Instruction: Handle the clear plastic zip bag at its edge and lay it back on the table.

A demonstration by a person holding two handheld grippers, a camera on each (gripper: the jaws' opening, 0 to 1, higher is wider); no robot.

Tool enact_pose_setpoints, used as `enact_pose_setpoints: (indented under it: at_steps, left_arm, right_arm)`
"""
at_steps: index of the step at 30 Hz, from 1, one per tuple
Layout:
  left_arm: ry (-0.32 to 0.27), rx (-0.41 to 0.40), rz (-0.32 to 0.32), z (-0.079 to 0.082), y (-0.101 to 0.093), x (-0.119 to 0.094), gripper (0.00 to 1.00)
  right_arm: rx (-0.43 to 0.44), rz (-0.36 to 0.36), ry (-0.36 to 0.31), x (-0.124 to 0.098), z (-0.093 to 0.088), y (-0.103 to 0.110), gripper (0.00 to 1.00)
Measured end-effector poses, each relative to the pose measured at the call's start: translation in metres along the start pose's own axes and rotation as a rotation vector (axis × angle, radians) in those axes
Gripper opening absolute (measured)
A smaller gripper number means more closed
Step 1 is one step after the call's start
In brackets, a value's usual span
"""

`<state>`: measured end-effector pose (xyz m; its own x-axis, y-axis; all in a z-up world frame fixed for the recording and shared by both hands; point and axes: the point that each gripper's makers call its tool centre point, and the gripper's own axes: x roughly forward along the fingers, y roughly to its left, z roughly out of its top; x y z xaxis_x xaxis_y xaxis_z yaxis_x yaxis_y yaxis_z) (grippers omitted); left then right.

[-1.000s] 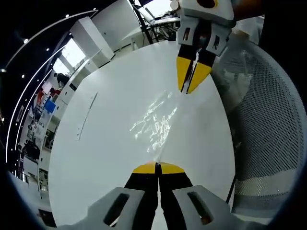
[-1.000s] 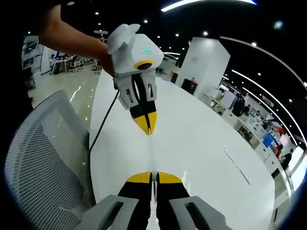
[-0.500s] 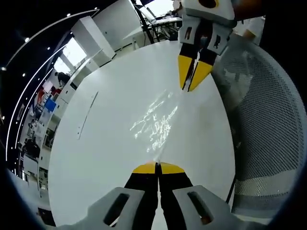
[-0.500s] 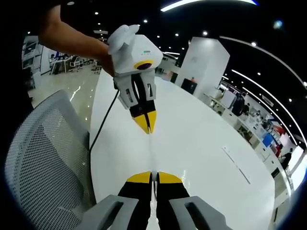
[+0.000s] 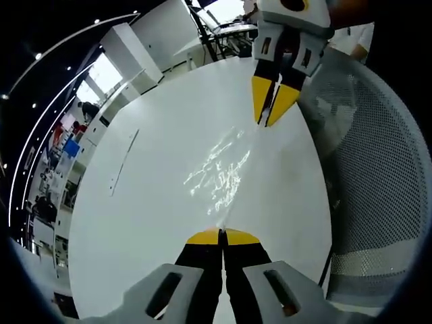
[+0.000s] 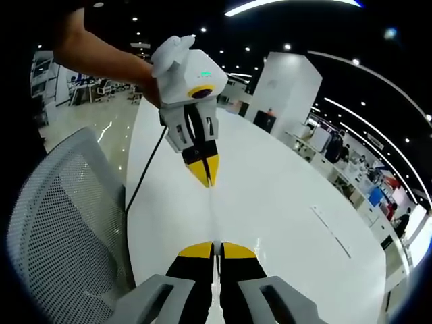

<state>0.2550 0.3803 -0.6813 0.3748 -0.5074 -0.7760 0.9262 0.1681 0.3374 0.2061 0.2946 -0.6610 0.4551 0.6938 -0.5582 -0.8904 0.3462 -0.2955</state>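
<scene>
A: Where is the bag?

B: I see the bag [image 5: 219,169] stretched above the white table [image 5: 148,202], between the two grippers. It shows as a patch of glints in the left gripper view.

A: Gripper states?

B: The left gripper [image 5: 222,233] has its jaws pressed together on the bag's near edge. The right gripper [image 5: 270,120] pinches the far edge with its yellow tips meeting. A mesh chair [image 5: 374,169] stands beside the table.
</scene>
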Motion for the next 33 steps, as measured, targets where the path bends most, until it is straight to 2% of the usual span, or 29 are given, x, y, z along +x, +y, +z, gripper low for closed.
enact_pose_setpoints:
  at_steps: [33]
  left_arm:
    - [-0.001,-0.001,0.0,-0.0008,0.0025,-0.0016,0.0]
  right_arm:
    - [0.001,0.002,-0.003,-0.0028,-0.0007,0.0015,0.0]
